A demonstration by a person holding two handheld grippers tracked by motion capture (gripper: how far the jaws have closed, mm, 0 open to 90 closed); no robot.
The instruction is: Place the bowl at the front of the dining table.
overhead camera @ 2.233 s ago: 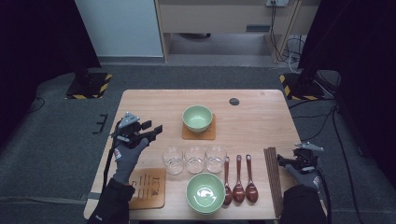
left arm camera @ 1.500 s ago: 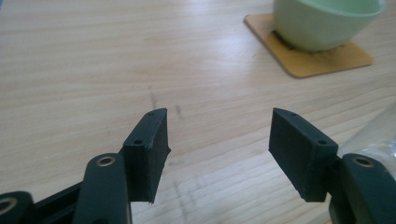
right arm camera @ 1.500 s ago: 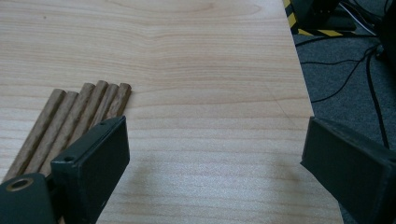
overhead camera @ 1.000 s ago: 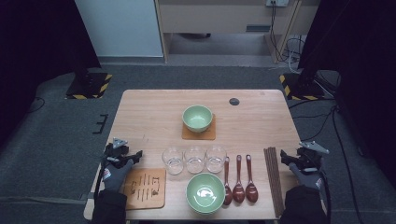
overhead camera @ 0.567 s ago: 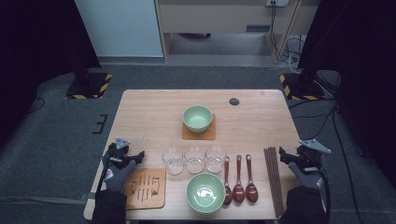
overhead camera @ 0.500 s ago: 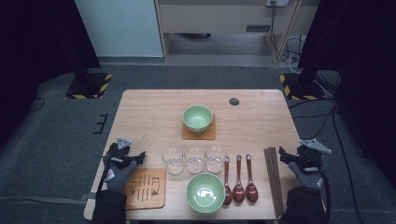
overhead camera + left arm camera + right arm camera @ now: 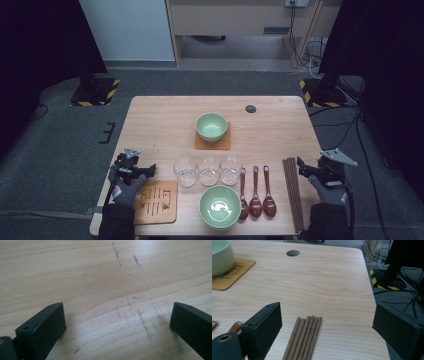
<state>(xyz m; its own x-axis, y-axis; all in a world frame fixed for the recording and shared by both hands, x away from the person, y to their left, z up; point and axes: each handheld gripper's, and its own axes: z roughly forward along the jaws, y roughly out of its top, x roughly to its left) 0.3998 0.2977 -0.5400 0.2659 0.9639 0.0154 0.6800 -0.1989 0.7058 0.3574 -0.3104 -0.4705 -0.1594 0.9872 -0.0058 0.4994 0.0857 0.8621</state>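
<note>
My left gripper (image 7: 150,170) rests at the table's front left, just above a bare wooden coaster (image 7: 157,201). Its jaws have just been opening and now stand wide; the left gripper view shows my left gripper (image 7: 117,312) with nothing but bare tabletop between them. My right gripper (image 7: 301,167) hovers open at the front right edge. In the right gripper view, my right gripper (image 7: 327,315) has the far ends of a bundle of brown chopsticks (image 7: 305,337) lying on the table below its jaws.
A green bowl (image 7: 211,126) sits on a coaster (image 7: 214,144) mid-table. Three glasses (image 7: 208,171) stand in a row, with a second green bowl (image 7: 220,206) and three dark spoons (image 7: 255,187) in front. The chopsticks (image 7: 292,192) lie right of the spoons. A cable hole (image 7: 250,108) is at the back.
The left hand came back from the table's mid-left to the front-left edge and its jaws spread wider. The right gripper rose a little.
</note>
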